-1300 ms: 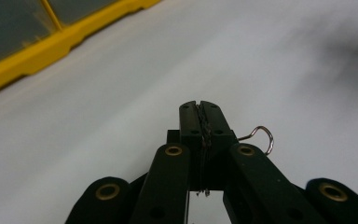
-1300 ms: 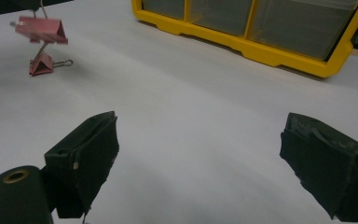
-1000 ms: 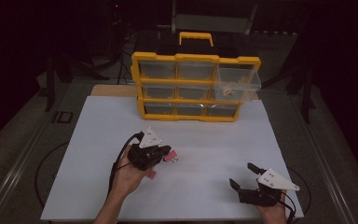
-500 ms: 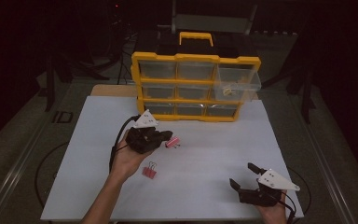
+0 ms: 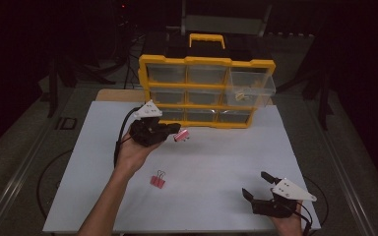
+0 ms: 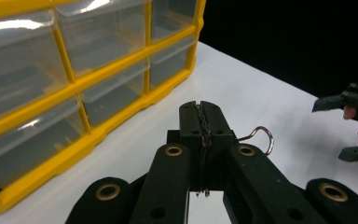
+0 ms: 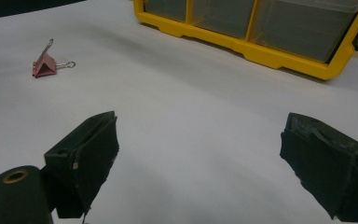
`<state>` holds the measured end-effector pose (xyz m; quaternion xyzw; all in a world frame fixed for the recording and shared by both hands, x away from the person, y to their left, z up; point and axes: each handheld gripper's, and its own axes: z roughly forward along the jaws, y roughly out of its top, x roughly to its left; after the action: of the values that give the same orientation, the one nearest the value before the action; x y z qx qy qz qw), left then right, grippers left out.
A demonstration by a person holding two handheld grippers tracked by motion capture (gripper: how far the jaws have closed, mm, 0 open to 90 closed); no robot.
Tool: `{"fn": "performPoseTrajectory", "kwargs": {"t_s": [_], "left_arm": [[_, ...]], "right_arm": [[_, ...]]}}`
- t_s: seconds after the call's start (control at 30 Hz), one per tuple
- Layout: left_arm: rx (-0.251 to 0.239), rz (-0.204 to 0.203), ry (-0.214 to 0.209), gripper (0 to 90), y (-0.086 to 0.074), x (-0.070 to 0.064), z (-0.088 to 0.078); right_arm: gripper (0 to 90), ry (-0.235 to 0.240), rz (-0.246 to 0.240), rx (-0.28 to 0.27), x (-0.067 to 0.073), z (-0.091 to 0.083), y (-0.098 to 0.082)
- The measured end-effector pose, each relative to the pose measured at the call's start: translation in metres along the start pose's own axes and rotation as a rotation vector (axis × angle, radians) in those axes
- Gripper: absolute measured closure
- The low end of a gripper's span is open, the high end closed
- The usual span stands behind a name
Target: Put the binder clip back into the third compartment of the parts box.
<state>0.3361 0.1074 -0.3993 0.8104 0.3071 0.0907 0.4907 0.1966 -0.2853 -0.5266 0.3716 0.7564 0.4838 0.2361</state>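
Though no legible writing anywhere: L gripper (image 5: 170,132) fingers clamped on pink binder clip (image 5: 180,136), R gripper (image 5: 258,187) fingers wide.

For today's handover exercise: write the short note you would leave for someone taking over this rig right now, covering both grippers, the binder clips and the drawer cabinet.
Left gripper: shut on a pink binder clip, held above the table in front of the yellow drawer cabinet.
Right gripper: open, holding nothing, low at the near right corner of the white table.
Second pink binder clip: lying on the table, near side.
Cabinet: the top right drawer is pulled out, something small inside; the other drawers are shut.
Done: one clip picked up.
Left, probably: drop it in the open drawer, then fetch the other clip.
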Motion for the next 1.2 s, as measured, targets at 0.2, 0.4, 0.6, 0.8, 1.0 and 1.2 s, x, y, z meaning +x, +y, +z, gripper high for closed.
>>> {"fn": "performPoseTrajectory", "kwargs": {"t_s": [0.2,0.4,0.6,0.8,1.0,1.2], "left_arm": [[-0.022,0.018,0.003,89.6,0.016,0.005,0.002],[-0.034,0.068,0.023,89.5,0.035,0.004,0.005],[-0.044,0.094,0.039,89.6,0.053,0.003,0.010],[-0.049,0.124,0.037,89.5,0.071,0.002,0.017],[-0.046,0.149,0.031,89.5,0.087,0.002,0.024],[-0.051,0.143,0.028,89.6,0.103,0.003,0.030]], "right_arm": [[10.9,0.003,0.003,0.000,0.000,0.000,0.000],[10.9,0.005,0.002,0.000,0.000,0.001,0.000],[11.0,0.005,0.003,0.001,0.000,0.001,0.000],[11.0,0.006,0.003,0.003,0.000,0.001,-0.001],[11.0,0.005,0.002,0.005,-0.001,0.001,-0.001],[11.0,0.006,0.002,0.005,-0.001,0.001,-0.001]]}}
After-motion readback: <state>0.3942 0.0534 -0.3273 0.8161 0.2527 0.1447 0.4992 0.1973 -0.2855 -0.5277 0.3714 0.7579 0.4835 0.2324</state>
